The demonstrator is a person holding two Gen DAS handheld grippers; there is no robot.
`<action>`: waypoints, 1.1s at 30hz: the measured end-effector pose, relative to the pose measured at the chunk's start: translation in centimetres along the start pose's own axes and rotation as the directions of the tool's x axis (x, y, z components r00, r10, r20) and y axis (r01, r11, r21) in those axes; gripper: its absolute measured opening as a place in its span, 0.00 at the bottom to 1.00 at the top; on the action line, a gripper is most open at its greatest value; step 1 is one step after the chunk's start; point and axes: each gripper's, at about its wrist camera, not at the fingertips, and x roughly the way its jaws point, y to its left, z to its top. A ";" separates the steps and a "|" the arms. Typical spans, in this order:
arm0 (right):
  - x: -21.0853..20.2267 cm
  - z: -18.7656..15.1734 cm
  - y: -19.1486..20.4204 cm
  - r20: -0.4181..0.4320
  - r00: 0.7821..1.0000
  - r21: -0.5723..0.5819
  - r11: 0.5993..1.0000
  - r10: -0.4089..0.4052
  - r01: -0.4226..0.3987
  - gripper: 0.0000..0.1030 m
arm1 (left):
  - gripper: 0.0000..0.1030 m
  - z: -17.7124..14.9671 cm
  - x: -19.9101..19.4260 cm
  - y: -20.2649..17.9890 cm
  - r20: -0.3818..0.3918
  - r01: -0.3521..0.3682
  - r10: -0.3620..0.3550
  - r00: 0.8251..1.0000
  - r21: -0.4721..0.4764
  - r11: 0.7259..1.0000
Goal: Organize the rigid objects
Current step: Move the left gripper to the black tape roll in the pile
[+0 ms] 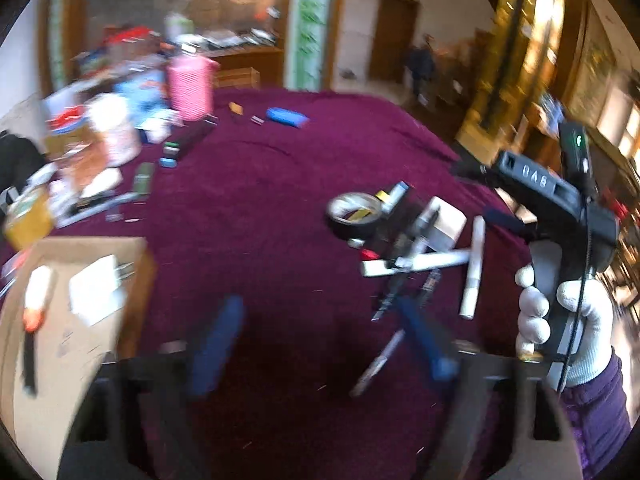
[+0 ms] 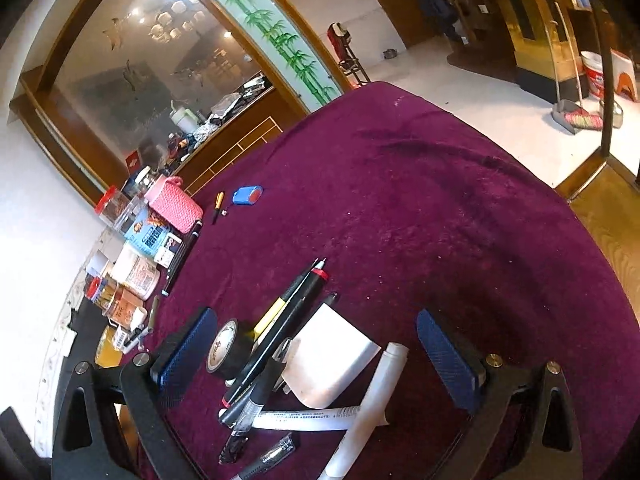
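Both grippers are spread wide and carry nothing: the right gripper [image 2: 316, 360] hangs over a heap of pens [image 2: 276, 336], white markers [image 2: 370, 408], a tape roll [image 2: 226, 350] and a white block [image 2: 336, 354] on the maroon cloth [image 2: 440, 208]. The left gripper [image 1: 316, 344] sits between that heap and a cardboard box [image 1: 72, 308], which holds a white adapter [image 1: 96, 294].

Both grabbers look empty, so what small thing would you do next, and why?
Probably lower the right gripper and close it on one item from the pile. Its fingers stand open and empty on either side of the white charger block, with pens crossed over it. The cardboard box in the left wrist view already holds a similar charger, so that seems the destination.
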 end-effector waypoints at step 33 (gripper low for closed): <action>1.2 0.3 0.1 -0.033 0.999 0.006 1.000 0.014 -0.014 0.99 | 0.09 5.3 5.8 3.7 -0.088 0.013 -0.023 0.996 -0.112 0.994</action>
